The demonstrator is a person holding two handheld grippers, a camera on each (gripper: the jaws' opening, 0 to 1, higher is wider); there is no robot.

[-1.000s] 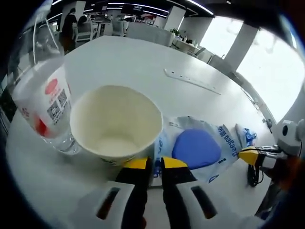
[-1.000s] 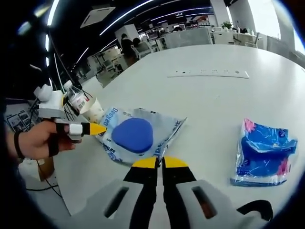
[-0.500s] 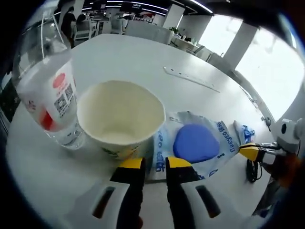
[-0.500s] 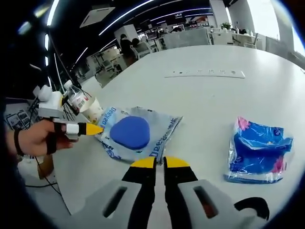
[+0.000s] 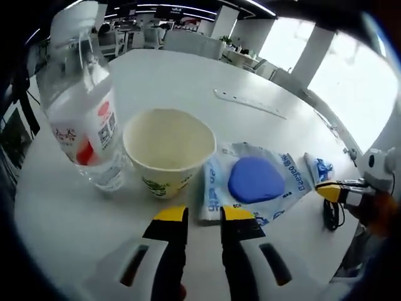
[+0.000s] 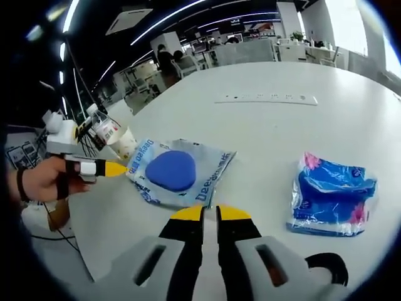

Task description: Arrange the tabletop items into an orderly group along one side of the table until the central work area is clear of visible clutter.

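Note:
A clear water bottle (image 5: 81, 119) with a red and white label stands at the left. Right beside it is an empty paper cup (image 5: 169, 150). To the cup's right lies a clear printed bag holding a blue round pad (image 5: 254, 182), and a smaller blue packet (image 5: 321, 169) lies beyond that. My left gripper (image 5: 203, 216) hovers just short of the cup and bag, open a little, with nothing between its jaws. My right gripper (image 6: 210, 213) is shut and empty, near the bag (image 6: 172, 170), with the blue packet (image 6: 329, 197) to its right. The left gripper (image 6: 116, 168) is held by a hand.
A long white power strip (image 5: 250, 103) lies further back on the round white table (image 6: 301, 138). The table edge runs close below both grippers. Office desks, chairs and people stand far behind. The right gripper (image 5: 332, 191) reaches in from the right edge.
My left gripper's jaws have spread apart and it has backed away from the cup, so cup and bottle look smaller. The right gripper stays almost still and shut.

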